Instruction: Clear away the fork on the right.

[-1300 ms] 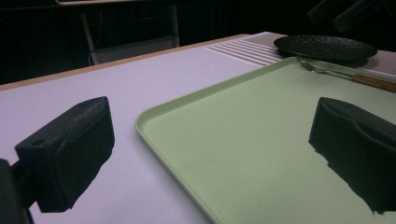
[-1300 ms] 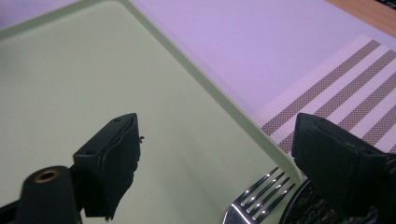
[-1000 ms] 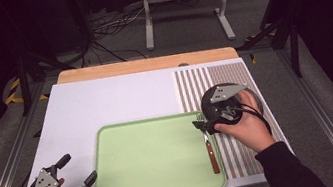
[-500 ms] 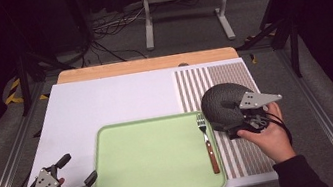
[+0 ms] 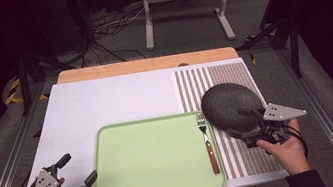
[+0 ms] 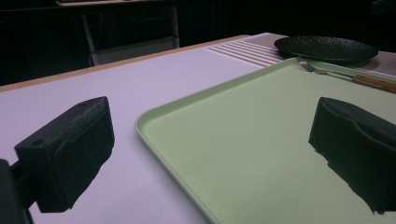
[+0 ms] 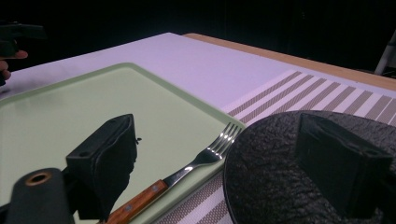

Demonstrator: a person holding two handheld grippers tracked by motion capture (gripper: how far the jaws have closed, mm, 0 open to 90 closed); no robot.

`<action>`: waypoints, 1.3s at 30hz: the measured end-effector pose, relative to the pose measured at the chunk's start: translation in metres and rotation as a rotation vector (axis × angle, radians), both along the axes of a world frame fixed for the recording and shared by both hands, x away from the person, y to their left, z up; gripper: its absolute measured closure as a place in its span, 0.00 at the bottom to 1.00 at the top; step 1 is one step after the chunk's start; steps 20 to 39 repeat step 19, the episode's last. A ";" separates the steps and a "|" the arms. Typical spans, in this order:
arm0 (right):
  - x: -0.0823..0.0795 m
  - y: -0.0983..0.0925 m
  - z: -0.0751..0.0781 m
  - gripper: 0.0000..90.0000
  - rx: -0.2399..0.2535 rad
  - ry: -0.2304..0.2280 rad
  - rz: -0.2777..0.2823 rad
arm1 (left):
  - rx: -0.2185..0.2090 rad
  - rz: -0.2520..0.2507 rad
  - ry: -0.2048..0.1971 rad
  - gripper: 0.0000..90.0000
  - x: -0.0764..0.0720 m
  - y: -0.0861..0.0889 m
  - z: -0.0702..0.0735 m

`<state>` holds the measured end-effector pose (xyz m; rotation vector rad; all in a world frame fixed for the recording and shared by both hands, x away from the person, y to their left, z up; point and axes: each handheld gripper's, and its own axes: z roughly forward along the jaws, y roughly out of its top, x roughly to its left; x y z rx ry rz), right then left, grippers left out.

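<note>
High view: at lower left the left gripper [image 5: 78,185] rests released beside a pale green tray [image 5: 149,157]; at lower right the right gripper [image 5: 250,128] sits released at the near rim of a dark textured plate [image 5: 229,103] on the striped mat [image 5: 233,78]. A wooden-handled fork [image 5: 207,142] lies on the tray's right edge. Left gripper view: spread jaws frame bare tray. Right gripper view: jaws straddle fork and plate; the plate looks stiff, probably ceramic and breakable, best pinched at its rim.

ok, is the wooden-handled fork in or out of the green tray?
In: the wooden-handled metal fork lies flat along the pale green plastic tray's right edge.
</note>
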<state>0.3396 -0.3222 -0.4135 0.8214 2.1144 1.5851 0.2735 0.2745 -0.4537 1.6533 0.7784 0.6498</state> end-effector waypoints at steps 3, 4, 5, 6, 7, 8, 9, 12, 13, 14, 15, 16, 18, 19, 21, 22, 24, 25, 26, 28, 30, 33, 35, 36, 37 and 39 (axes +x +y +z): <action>-0.003 -0.005 -0.009 0.15 0.002 0.007 0.002 | -0.005 0.002 -0.004 0.01 0.000 0.000 0.000; -0.004 -0.007 -0.012 0.15 -0.003 0.011 0.001 | -0.005 0.001 -0.004 0.01 0.000 0.000 0.000; -0.005 -0.008 -0.013 0.15 -0.008 0.013 0.000 | -0.005 0.001 -0.004 0.01 0.000 0.000 0.000; -0.006 -0.010 -0.015 0.15 -0.010 0.015 -0.004 | -0.006 0.000 -0.003 0.01 0.000 0.000 0.000; -0.007 -0.011 -0.017 0.15 -0.010 0.014 -0.007 | -0.006 0.000 -0.004 0.01 0.000 0.000 0.000; -0.007 -0.013 -0.019 0.15 -0.013 0.013 -0.009 | -0.007 0.000 -0.004 0.01 0.000 0.000 0.000; -0.008 -0.015 -0.021 0.15 -0.009 0.015 -0.011 | -0.007 -0.001 -0.005 0.01 0.000 0.000 0.000; -0.010 -0.018 -0.028 0.15 -0.003 0.022 -0.023 | -0.008 -0.003 -0.006 0.01 0.000 0.000 0.000; -0.010 -0.019 -0.030 0.15 0.000 0.023 -0.024 | -0.009 -0.004 -0.007 0.01 0.000 0.000 0.001; -0.011 -0.020 -0.031 0.15 -0.002 0.024 -0.030 | -0.010 -0.005 -0.008 0.01 0.000 0.000 0.001; -0.011 -0.020 -0.033 0.15 -0.003 0.026 -0.034 | -0.010 -0.006 -0.009 0.01 0.000 0.000 0.001; -0.012 -0.021 -0.034 0.15 -0.003 0.029 -0.036 | -0.010 -0.006 -0.008 0.01 0.000 0.000 0.001; -0.012 -0.021 -0.035 0.15 0.000 0.034 -0.036 | -0.011 -0.007 -0.008 0.01 0.000 0.000 0.001; -0.012 -0.021 -0.035 0.15 0.002 0.037 -0.038 | -0.011 -0.008 -0.008 0.01 0.000 0.000 0.001; -0.012 -0.021 -0.035 0.15 0.002 0.037 -0.038 | -0.011 -0.008 -0.008 0.01 0.000 0.000 0.001; -0.012 -0.021 -0.035 0.15 0.002 0.037 -0.038 | -0.011 -0.008 -0.008 0.01 0.000 0.000 0.001; -0.012 -0.021 -0.035 0.15 0.002 0.037 -0.038 | -0.011 -0.008 -0.008 0.01 0.000 0.000 0.001; -0.012 -0.021 -0.035 0.15 0.002 0.037 -0.038 | -0.011 -0.008 -0.008 0.01 0.000 0.000 0.001; -0.012 -0.021 -0.035 0.15 0.002 0.037 -0.038 | -0.011 -0.008 -0.008 0.01 0.000 0.000 0.001; -0.012 -0.021 -0.035 0.15 0.002 0.037 -0.038 | -0.011 -0.008 -0.008 0.01 0.000 0.000 0.001; -0.012 -0.021 -0.035 0.15 0.002 0.037 -0.038 | -0.011 -0.008 -0.008 0.01 0.000 0.000 0.001; -0.012 -0.021 -0.035 0.15 0.002 0.037 -0.038 | -0.011 -0.008 -0.008 0.01 0.000 0.000 0.001; -0.012 -0.021 -0.035 0.15 0.002 0.037 -0.038 | -0.011 -0.008 -0.008 0.01 0.000 0.000 0.001; -0.012 -0.021 -0.035 0.15 0.002 0.037 -0.038 | -0.011 -0.008 -0.008 0.01 0.000 0.000 0.001; -0.012 -0.021 -0.035 0.15 0.002 0.037 -0.038 | -0.011 -0.008 -0.008 0.01 0.000 0.000 0.001; -0.012 -0.021 -0.035 0.15 0.002 0.037 -0.038 | -0.011 -0.008 -0.008 0.01 0.000 0.000 0.001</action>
